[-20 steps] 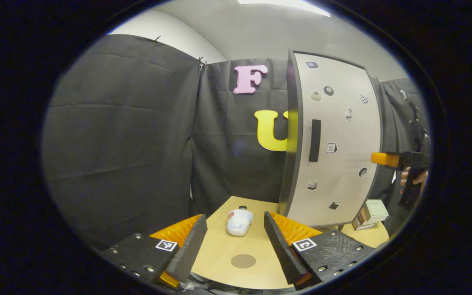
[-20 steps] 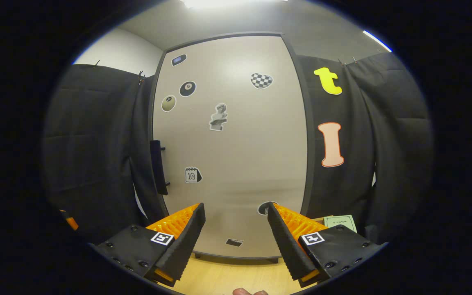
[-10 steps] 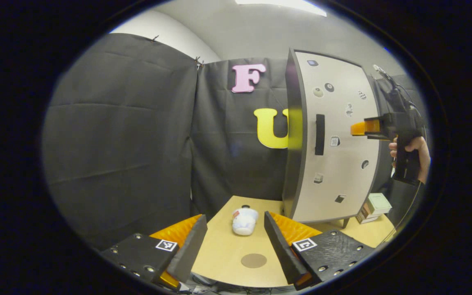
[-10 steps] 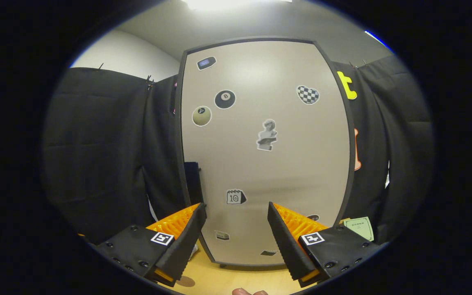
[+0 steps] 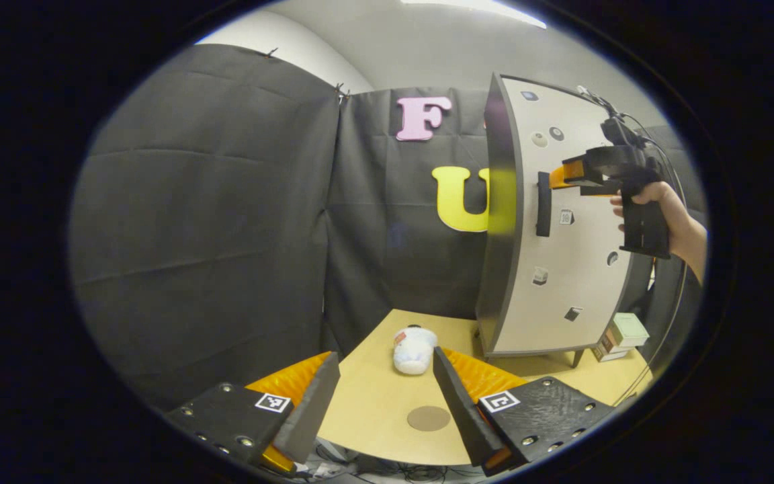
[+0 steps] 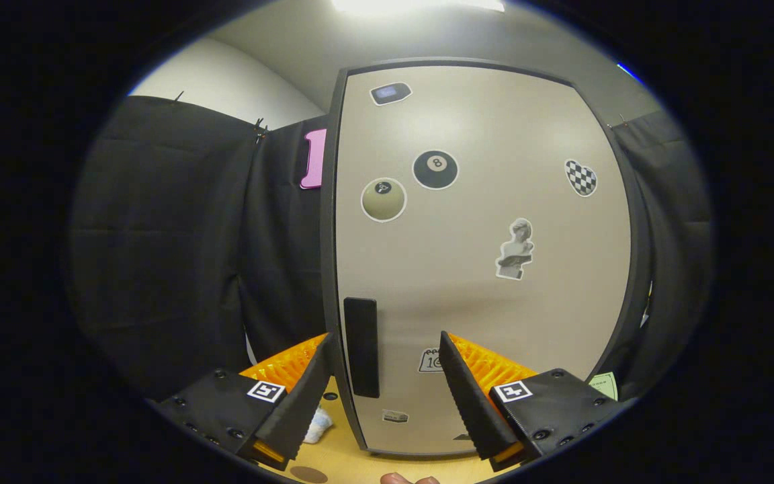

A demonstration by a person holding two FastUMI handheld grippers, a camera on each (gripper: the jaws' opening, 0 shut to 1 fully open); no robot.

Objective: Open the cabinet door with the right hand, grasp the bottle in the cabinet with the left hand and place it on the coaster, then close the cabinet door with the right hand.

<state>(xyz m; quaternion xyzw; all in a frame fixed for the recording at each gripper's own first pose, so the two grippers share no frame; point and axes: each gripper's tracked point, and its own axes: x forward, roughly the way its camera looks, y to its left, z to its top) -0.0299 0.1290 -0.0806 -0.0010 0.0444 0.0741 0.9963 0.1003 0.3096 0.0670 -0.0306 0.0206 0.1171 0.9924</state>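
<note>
The pale cabinet door (image 6: pixel 481 269) is shut, with stickers on it and a dark upright handle (image 6: pixel 362 346) near its left edge. My right gripper (image 6: pixel 385 339) is open, and the handle stands between its fingers, close in front of them. In the left gripper view the cabinet (image 5: pixel 562 269) stands at the right, and the right gripper (image 5: pixel 558 178), held by a hand (image 5: pixel 659 202), reaches the handle (image 5: pixel 543 204). My left gripper (image 5: pixel 383 359) is open and holds nothing, low over the table. A round brown coaster (image 5: pixel 428 418) lies on the table near its right finger.
A white bottle-like thing (image 5: pixel 414 349) with a dark cap lies on its side on the wooden table (image 5: pixel 373 403), left of the cabinet's foot. Small boxes (image 5: pixel 619 333) sit to the cabinet's right. Black cloth walls close in the left and back.
The right gripper has risen and moved left across the door until the handle sits between its fingers. The left gripper has shifted slightly; the cabinet door stays shut.
</note>
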